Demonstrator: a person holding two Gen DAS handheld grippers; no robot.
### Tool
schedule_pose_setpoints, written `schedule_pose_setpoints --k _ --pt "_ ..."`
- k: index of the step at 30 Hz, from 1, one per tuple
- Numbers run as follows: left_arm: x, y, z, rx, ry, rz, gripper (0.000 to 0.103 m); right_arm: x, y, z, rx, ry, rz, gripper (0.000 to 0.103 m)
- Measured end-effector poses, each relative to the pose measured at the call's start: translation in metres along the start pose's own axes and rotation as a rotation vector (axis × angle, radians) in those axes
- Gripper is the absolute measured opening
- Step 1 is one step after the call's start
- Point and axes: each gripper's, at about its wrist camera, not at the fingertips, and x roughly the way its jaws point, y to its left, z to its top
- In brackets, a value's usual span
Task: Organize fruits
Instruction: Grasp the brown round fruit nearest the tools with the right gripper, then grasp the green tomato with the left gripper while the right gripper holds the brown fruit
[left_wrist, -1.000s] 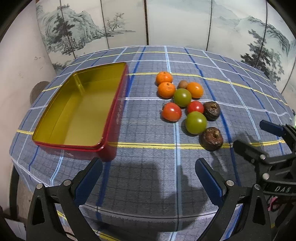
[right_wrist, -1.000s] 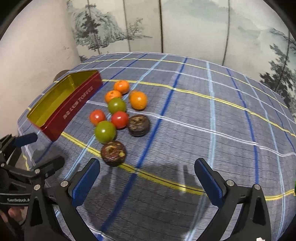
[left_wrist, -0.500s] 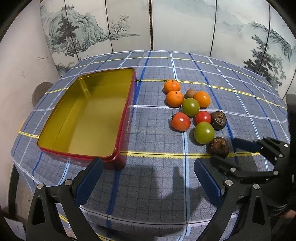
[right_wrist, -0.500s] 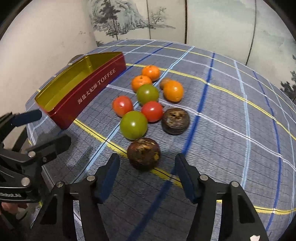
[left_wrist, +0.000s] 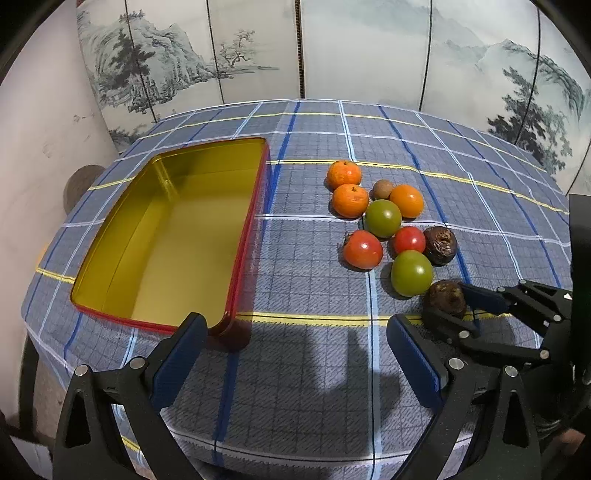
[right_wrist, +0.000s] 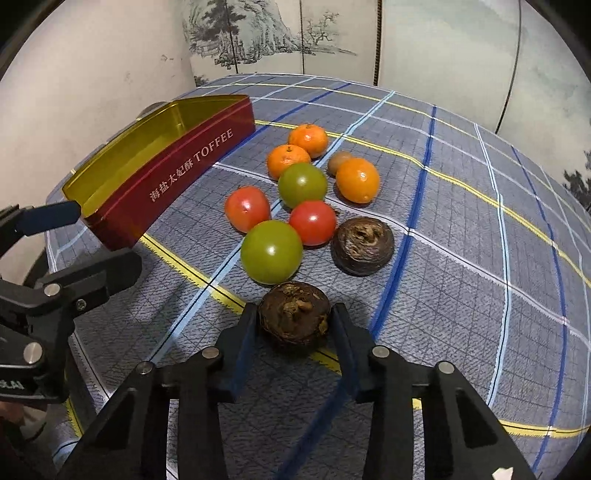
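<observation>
My right gripper (right_wrist: 293, 321) is shut on a dark brown fruit (right_wrist: 294, 316) that rests on the cloth at the near end of the fruit cluster; it also shows in the left wrist view (left_wrist: 444, 297). Behind it lie a green fruit (right_wrist: 271, 252), a second brown fruit (right_wrist: 362, 245), two red tomatoes (right_wrist: 312, 222), another green fruit (right_wrist: 302, 185), several oranges (right_wrist: 357, 180) and a small brown fruit (right_wrist: 338, 162). My left gripper (left_wrist: 295, 354) is open and empty, near the front right corner of the red and gold tin (left_wrist: 243, 236).
The tin (right_wrist: 177, 177) is labelled TOFFEE and its gold inside holds nothing. The round table has a blue plaid cloth (left_wrist: 306, 387). A painted folding screen (left_wrist: 369, 55) stands behind it. The table edge is close below both grippers.
My right gripper moved forward to the nearest brown fruit and closed its fingers on it. My left gripper stayed open and shifted slightly.
</observation>
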Motion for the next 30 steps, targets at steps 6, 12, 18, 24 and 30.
schedule_pose_setpoints --k 6,12,18,24,30 --pt "0.004 -0.009 0.003 0.019 0.01 -0.016 0.097 -0.004 -0.028 -0.003 0.066 -0.003 -0.033 0.037" --pt "0.009 -0.021 0.007 0.041 0.023 -0.047 0.096 -0.006 -0.066 -0.005 0.126 -0.013 -0.086 0.037" --pt "0.018 -0.035 0.013 0.05 0.057 -0.087 0.091 -0.008 -0.101 -0.006 0.171 -0.035 -0.132 0.037" --pt "0.022 -0.056 0.018 0.085 0.071 -0.134 0.091 -0.007 -0.125 -0.006 0.18 -0.057 -0.168 0.037" --pt "0.035 -0.074 0.026 0.097 0.103 -0.155 0.083 -0.008 -0.141 -0.007 0.183 -0.069 -0.191 0.037"
